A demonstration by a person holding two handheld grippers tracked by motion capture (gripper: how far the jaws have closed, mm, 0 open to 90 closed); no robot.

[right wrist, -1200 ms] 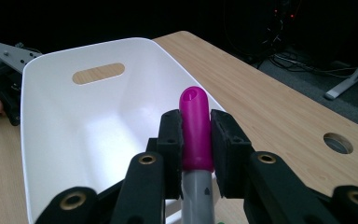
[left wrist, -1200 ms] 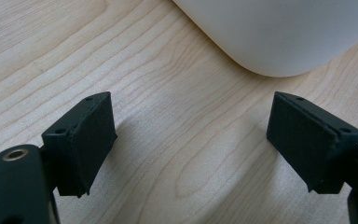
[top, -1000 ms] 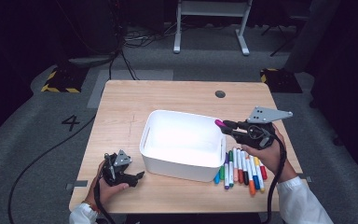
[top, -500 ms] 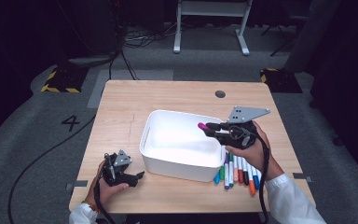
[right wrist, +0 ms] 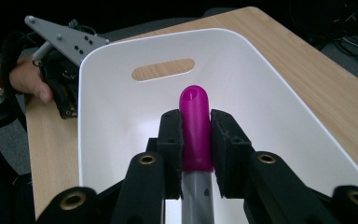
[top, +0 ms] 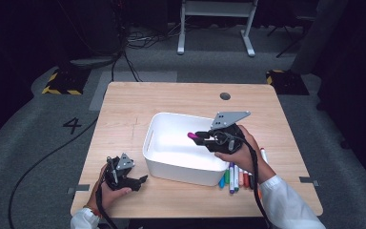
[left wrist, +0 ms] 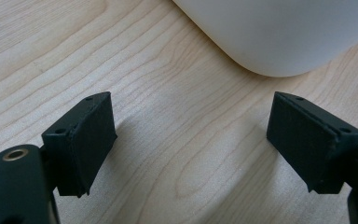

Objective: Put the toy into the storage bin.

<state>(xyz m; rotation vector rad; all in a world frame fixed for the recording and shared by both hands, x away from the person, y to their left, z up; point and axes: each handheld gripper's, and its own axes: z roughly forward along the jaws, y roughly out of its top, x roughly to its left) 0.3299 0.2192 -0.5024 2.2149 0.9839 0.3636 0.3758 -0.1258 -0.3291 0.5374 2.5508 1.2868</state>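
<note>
Change since earlier frames: right gripper (top: 204, 139) with its magenta-capped marker (top: 191, 136) has crossed from the bin's right rim to over the bin's inside; left gripper (top: 132, 182) unmoved.

High view, obstacles: white bin (top: 158, 125) sits mid-desk, toward the near edge. Row of markers (top: 234, 175) lies on the desk just beside the bin's right near corner, partly under the right forearm. Nothing stands between marker and bin floor.

High view, edges and room: left gripper rests near the desk's near-left corner, just beside the bin wall. Bare wood runs along the far edge and the left side.

High view, surface and room: light wooden desk (top: 181, 98); grey floor around it, white frame legs beyond the far edge.

Left gripper view: jaws stand wide with nothing between them, bare wood grain below; bin's rounded corner (left wrist: 279, 32) ahead.

Right gripper view: jaws clamped narrow on the marker (right wrist: 195, 126), grey barrel below the cap. Bin interior (right wrist: 121, 116) ahead, slot handle (right wrist: 163, 69) in its far wall.
</note>
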